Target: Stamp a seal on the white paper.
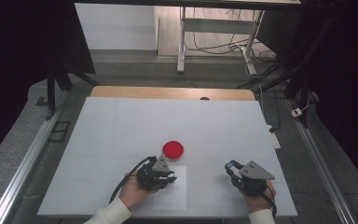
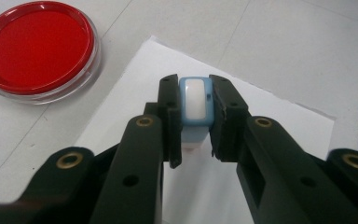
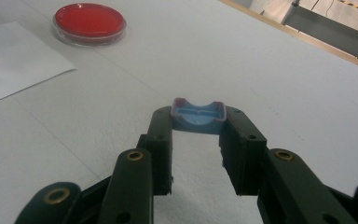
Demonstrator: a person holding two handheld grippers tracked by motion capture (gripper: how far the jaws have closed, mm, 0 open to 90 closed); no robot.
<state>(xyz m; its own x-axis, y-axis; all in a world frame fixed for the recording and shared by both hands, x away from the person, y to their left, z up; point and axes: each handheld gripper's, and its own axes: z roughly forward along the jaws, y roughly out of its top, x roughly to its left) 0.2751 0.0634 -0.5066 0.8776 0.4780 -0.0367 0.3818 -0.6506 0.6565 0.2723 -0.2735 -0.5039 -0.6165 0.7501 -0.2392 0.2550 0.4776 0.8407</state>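
**Stamping: inking and pressing the stamp**

The left tool (image 2: pixel 196 116) is closed on a small blue stamp (image 2: pixel 196 105), one jaw on each long side. The stamp stands upright over the white paper (image 2: pixel 270 135); whether its base touches the sheet cannot be told. The red ink pad (image 2: pixel 37 46) lies open on the bench (image 1: pixel 121 126), just beyond the paper's far corner and apart from it.

The right tool (image 3: pixel 198 135) is closed on the blue cap (image 3: pixel 198 116), gripped at its two ends near the jaw tips, hollow side up. It is held above bare bench, well to the right of the paper.

Procedure, judged from this layout:

1. Keep the stamp square in the jaws. A tilted body will likely print one edge only.
2. If the face needs ink, carry it to the pad and set it down flat near the middle, clear of the rim.
3. Return to the paper and lower the stamp straight down. Press evenly, then lift vertically to avoid smearing.
4. Keep the right tool and cap off the sheet. The paper lies loose and may shift if dragged.
5. Hold the grip on the cap steady; only the jaw tips carry it.
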